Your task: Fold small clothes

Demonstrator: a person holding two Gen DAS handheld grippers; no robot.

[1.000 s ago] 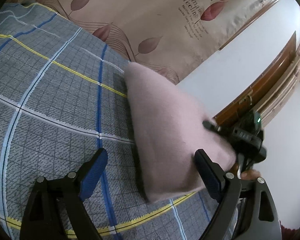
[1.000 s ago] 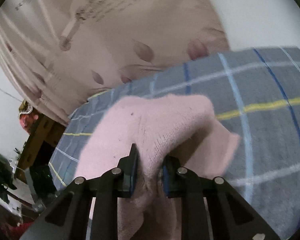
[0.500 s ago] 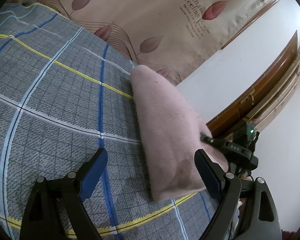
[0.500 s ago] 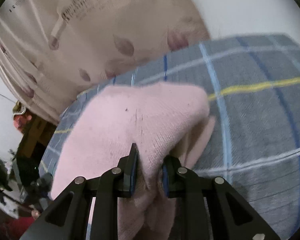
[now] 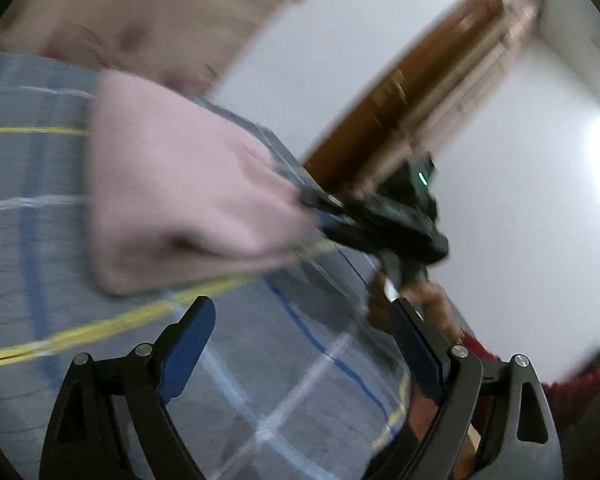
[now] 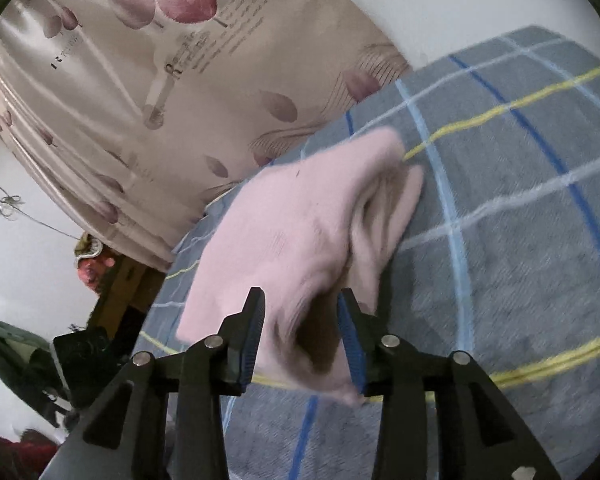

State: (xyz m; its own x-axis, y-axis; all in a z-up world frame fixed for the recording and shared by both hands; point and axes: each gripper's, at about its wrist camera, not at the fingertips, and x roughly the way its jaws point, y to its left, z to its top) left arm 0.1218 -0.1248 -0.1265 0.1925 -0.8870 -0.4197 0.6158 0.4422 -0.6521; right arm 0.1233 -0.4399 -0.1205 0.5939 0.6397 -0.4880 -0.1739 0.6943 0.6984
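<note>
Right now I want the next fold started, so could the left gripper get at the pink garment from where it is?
Probably yes. The left gripper is open and empty, with only bare checked bedspread between it and the pink garment. The right gripper, at the far edge, leaves the near side free.

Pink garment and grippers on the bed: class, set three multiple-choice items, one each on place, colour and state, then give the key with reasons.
1. Where does the pink garment lie?
A. on the checked bedcover
B. on a wooden floor
C. in a basket

2. What colour are the left gripper's pads?
A. red
B. blue
C. white

3. How do the right gripper's jaws stand?
A. clamped tight on the cloth
B. parted, cloth loose between them
C. out of view

Key: A, grey checked bedcover lies under it; B, the left gripper has blue pads; B, the right gripper has just been opening.
</note>
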